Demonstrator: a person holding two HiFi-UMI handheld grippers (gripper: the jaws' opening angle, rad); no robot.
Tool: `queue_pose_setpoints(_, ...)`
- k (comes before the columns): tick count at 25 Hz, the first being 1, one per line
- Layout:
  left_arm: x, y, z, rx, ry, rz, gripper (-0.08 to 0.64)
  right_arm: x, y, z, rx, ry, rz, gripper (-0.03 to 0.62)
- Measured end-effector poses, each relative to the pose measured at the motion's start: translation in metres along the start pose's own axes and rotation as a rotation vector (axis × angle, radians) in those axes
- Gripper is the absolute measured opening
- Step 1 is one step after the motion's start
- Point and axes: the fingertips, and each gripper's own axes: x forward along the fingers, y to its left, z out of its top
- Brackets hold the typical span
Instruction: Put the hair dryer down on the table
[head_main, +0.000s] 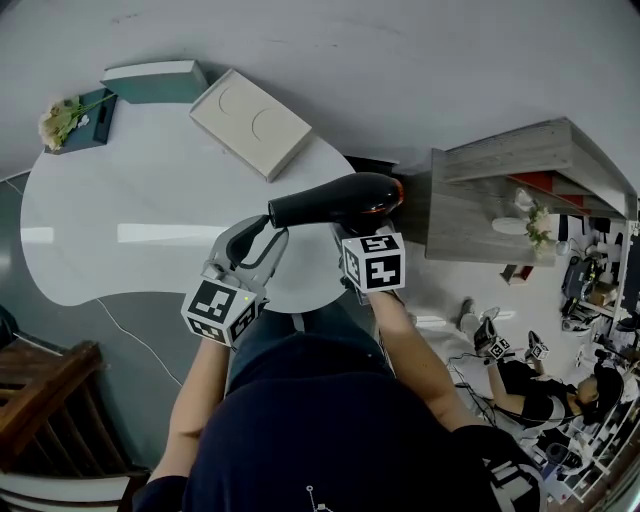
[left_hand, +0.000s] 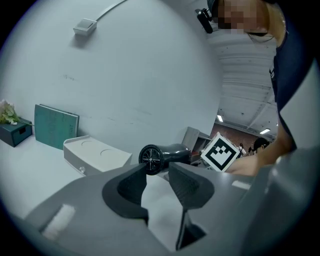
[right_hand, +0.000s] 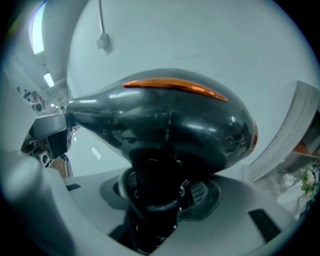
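A black hair dryer (head_main: 335, 203) with an orange stripe hangs level over the near edge of the white table (head_main: 130, 220), its nozzle pointing left. My right gripper (head_main: 358, 238) is shut on its handle. In the right gripper view the handle (right_hand: 152, 200) stands between the pads (right_hand: 204, 192), with the body (right_hand: 170, 125) above. My left gripper (head_main: 262, 238) sits just left of and below the nozzle. It is open and nothing is between its fingers (left_hand: 187, 182). The nozzle mouth (left_hand: 151, 158) shows just beyond the tips of my left gripper (left_hand: 157, 182).
On the far side of the table are a beige box (head_main: 250, 122), a teal book (head_main: 155, 80) and a teal box with flowers (head_main: 75, 118). A grey shelf unit (head_main: 500, 200) stands to the right, a wooden chair (head_main: 40, 400) lower left. A person (head_main: 525, 385) sits on the floor at right.
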Motion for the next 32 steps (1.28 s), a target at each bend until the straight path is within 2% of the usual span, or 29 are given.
queue_pose_setpoints(18, 0.022, 0.044, -0.062, -0.101, 0.119, 0.095, 0.123, 0.050, 0.001, -0.029, -0.034, 0.145, 0.014, 0.219)
queue_pose_setpoints(32, 0.033, 0.068, -0.098, -0.182, 0.201, 0.120, 0.120, 0.075, 0.002, -0.042, -0.067, 0.232, 0.010, 0.219)
